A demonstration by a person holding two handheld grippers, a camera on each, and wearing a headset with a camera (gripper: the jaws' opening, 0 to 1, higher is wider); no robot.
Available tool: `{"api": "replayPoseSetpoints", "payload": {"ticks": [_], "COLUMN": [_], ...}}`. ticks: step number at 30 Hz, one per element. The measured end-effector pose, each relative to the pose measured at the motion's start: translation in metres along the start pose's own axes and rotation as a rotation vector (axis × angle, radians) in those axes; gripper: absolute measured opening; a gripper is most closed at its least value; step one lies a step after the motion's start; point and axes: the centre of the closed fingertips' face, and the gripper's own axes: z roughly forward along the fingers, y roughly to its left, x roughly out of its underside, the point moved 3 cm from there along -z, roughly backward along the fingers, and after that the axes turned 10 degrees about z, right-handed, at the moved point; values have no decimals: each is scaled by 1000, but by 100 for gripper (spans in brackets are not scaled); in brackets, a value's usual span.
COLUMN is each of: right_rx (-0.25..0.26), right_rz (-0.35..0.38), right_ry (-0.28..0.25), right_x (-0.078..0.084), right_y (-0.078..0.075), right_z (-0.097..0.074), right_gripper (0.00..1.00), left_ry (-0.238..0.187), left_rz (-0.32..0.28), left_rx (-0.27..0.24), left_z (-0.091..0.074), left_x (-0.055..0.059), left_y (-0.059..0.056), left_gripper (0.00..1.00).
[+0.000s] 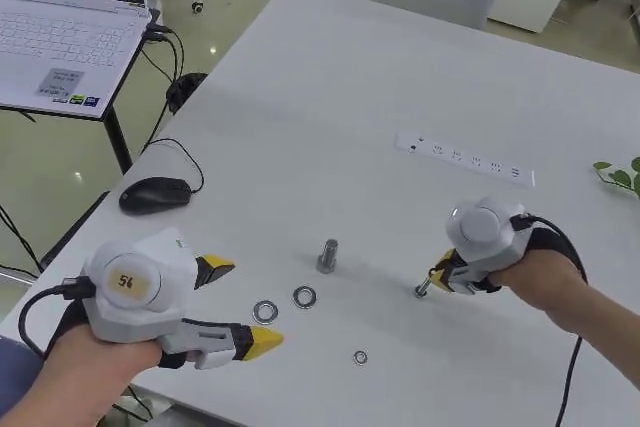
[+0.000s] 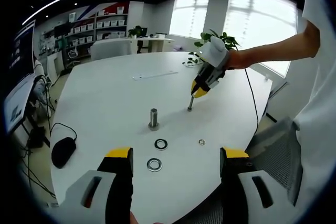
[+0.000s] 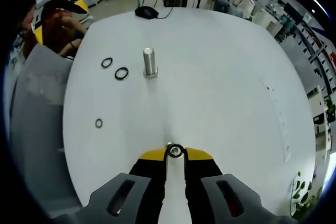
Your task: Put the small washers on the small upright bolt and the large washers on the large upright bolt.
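- Left claw [image 1: 245, 305] sits at 7 o'clock in the head view. Its yellow-tipped jaws stand wide apart with nothing between them, over the near edge of the bench [image 1: 330, 97].
- A round yellowish label on the left claw's white housing reads "56" [image 1: 127, 282].
- Right claw [image 1: 438, 275] is at 4 o'clock in the head view. Its jaws are drawn close together on a small washer [image 3: 175, 151], pinched at the tips.
- Small upright bolt [image 1: 422, 290] stands right at the right claw's tips. I cannot tell whether the gripped washer is already over its top.
- Large upright bolt [image 1: 327, 257] stands bare near the middle of the bench, with the small bolt at its 4 o'clock.
- Two large washers lie flat close together, at 7 to 8 o'clock of the large bolt. The nearer large washer [image 1: 304, 297] is just beside the bolt and the farther large washer [image 1: 265, 311] lies toward the left claw.
- A loose small washer [image 1: 360, 357] lies flat at 5 o'clock of the large bolt, apart from the rest.
- A black mouse [image 1: 155, 194] with its cable sits at the bench's 9 o'clock edge.
- A white power strip [image 1: 465, 159] lies at 1 o'clock; its markings are too small to read.
- An open laptop [image 1: 60, 27] is on a side stand at 10 o'clock, and the stickers on its palm rest are unreadable.
- Green leaves [image 1: 620, 175] show at the 3 o'clock edge.
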Motion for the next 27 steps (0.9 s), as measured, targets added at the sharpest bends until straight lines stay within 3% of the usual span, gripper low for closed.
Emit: {"api": "replayPoseSetpoints", "payload": {"ticks": [16, 27], "right_rx": [-1, -1], "right_rz": [-17, -8], "right_ry": [33, 66], "right_x": [3, 8], "right_y": [3, 4], "right_z": [7, 27], "right_gripper": [13, 13], "left_ry": [3, 12], "left_rz": [-3, -3], "left_rx": [1, 2], "left_z": [1, -1], "left_x": [0, 3], "left_y": [-1, -1], "left_gripper": [66, 66]}}
